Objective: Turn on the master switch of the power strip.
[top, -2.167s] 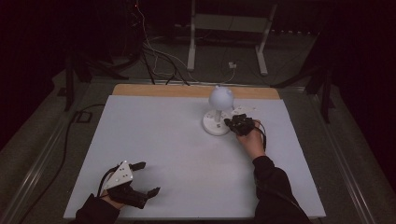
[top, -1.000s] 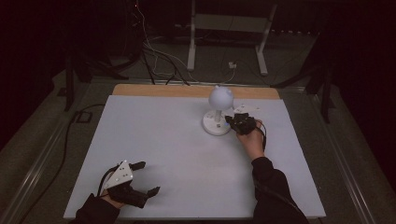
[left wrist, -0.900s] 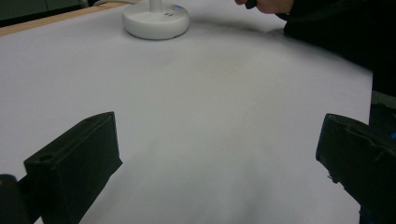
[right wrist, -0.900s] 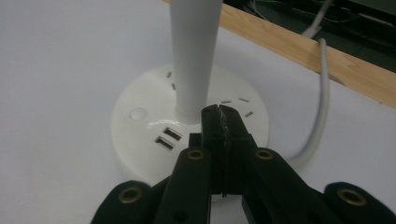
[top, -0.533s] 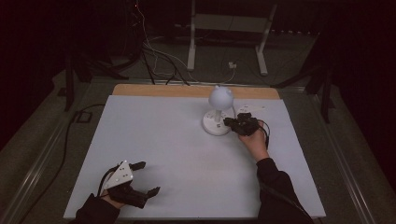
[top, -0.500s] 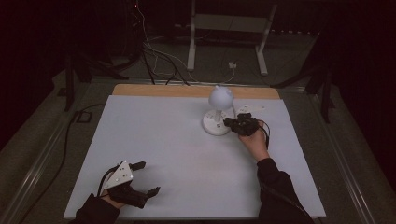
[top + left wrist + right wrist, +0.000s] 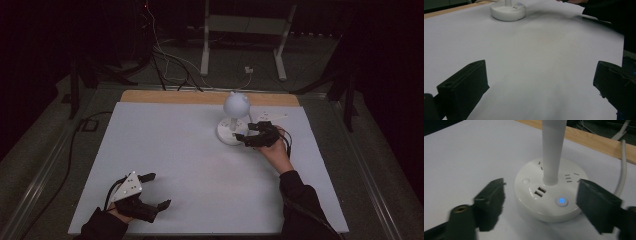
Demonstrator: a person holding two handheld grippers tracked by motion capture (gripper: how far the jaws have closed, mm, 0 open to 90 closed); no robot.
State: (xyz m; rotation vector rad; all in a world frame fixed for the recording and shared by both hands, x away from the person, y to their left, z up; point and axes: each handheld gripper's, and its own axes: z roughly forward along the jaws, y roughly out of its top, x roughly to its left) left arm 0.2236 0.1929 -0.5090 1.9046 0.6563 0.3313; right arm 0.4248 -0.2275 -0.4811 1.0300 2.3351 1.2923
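Now the right gripper [image 7: 246, 136] sits at the lamp [image 7: 235, 120] near the far edge of the table [image 7: 165, 160], right of centre. Its jaws have just been opening and stand spread to either side of the round base [image 7: 549, 200] — nothing between the pads, no contact with the base that I can see. In the right gripper view a power button [image 7: 561, 201] on the base glows blue, with two USB ports [image 7: 539, 191] and a small white button [image 7: 526, 180] beside it.

Progress, as a judgement: the lit button and the released jaws fit a press already made, so the switching step looks done; what may remain is drawing the hand away. The head [image 7: 236, 104] does not read clearly as lit — the room is dark, yet the globe looks merely pale, so I cannot say whether the lamp itself is on.

The left gripper [image 7: 150, 192] rests at the near left of the table, jaws wide apart, holding nothing, well apart from the lamp.

Hard to make out: the stem [image 7: 553, 150] is cut off at the top of the right gripper view, the left jaw there is blurred, and the cord [image 7: 622, 170] runs out of frame past the wooden edge [image 7: 200, 97].
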